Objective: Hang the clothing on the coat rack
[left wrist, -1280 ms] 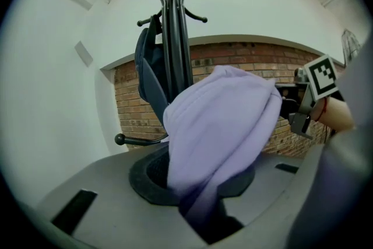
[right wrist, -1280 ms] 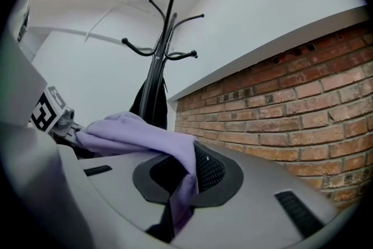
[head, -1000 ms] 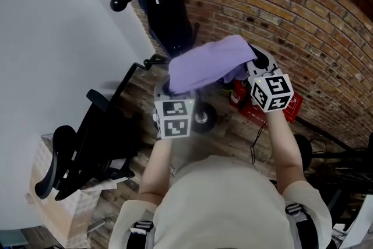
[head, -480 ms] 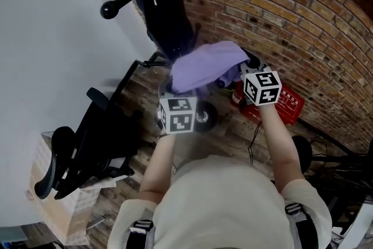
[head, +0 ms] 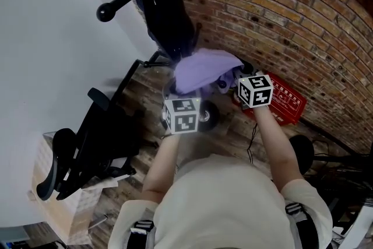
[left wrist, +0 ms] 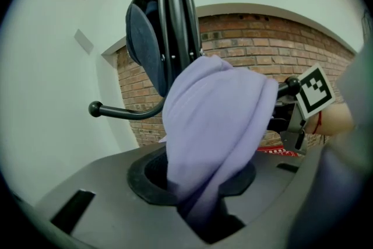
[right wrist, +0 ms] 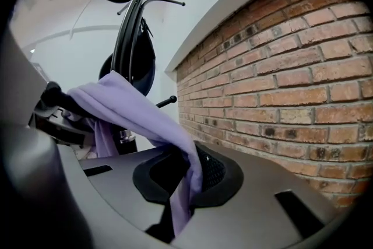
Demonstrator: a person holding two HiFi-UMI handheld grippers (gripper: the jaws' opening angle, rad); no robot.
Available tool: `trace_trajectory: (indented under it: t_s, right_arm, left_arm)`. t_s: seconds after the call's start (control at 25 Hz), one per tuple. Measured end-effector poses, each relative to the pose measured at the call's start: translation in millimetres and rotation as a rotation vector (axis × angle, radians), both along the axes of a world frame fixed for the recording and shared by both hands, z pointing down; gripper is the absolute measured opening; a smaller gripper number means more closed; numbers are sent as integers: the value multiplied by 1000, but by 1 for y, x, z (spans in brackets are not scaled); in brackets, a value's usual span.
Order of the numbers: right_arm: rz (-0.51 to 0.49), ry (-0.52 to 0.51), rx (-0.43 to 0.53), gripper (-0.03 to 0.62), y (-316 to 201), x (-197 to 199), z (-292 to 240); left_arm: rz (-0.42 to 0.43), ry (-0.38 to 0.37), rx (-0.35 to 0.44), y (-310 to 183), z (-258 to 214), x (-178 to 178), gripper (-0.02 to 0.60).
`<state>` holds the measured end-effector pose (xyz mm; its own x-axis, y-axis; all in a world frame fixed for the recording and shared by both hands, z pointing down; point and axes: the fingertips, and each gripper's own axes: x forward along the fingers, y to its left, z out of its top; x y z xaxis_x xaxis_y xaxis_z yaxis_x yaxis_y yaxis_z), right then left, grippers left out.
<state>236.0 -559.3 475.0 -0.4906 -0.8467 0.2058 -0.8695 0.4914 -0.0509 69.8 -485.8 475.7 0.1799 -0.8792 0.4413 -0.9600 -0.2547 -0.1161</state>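
Observation:
A lilac garment (head: 204,67) is stretched between both grippers, close to the black coat rack (head: 166,3). My left gripper (head: 175,89) holds one bunched end of the garment (left wrist: 215,125); its jaws are opening with the cloth still filling the gap between them. My right gripper (head: 240,72) is shut on a thin edge of the garment (right wrist: 134,111). In both gripper views the rack's pole (left wrist: 175,20) (right wrist: 131,26) rises just behind the cloth. A dark blue item (left wrist: 145,38) hangs on the rack. A ball-tipped hook (left wrist: 95,108) sticks out to the left, below the cloth's top.
A brick wall (head: 280,9) runs along the right and a white wall (head: 52,38) along the left. A black office chair (head: 87,143) and a cardboard box (head: 58,207) stand at the lower left. A red box (head: 285,103) lies on the floor by the brick wall.
Both grippers have carried the garment forward, closer to the rack's pole. The cloth now lies against the rack's dark hanging item.

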Motion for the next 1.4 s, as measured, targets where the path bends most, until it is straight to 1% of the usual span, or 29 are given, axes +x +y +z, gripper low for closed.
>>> trace_trajectory:
  t_s: [0.16, 0.4, 0.6, 0.84, 1.2, 1.4]
  right_arm:
    - [-13, -3, -37, 17, 8, -9, 19]
    - [-59, 4, -83, 17, 29, -27, 46]
    - [-98, -5, -109, 17, 47, -46, 61]
    - [-124, -39, -119, 17, 66, -64, 69]
    - [-120, -89, -120, 17, 86, -79, 70]
    - [-112, -97, -114, 17, 93, -79, 69]
  left_arm:
    - [-1, 10, -2, 0, 7, 3, 127]
    - [9, 44, -7, 2, 20, 10, 144]
    - [6, 55, 5, 4, 25, 18, 153]
    - [19, 78, 14, 8, 32, 25, 154]
    - [44, 182, 3, 14, 37, 38, 153]
    - [60, 186, -1, 18, 37, 38, 153]
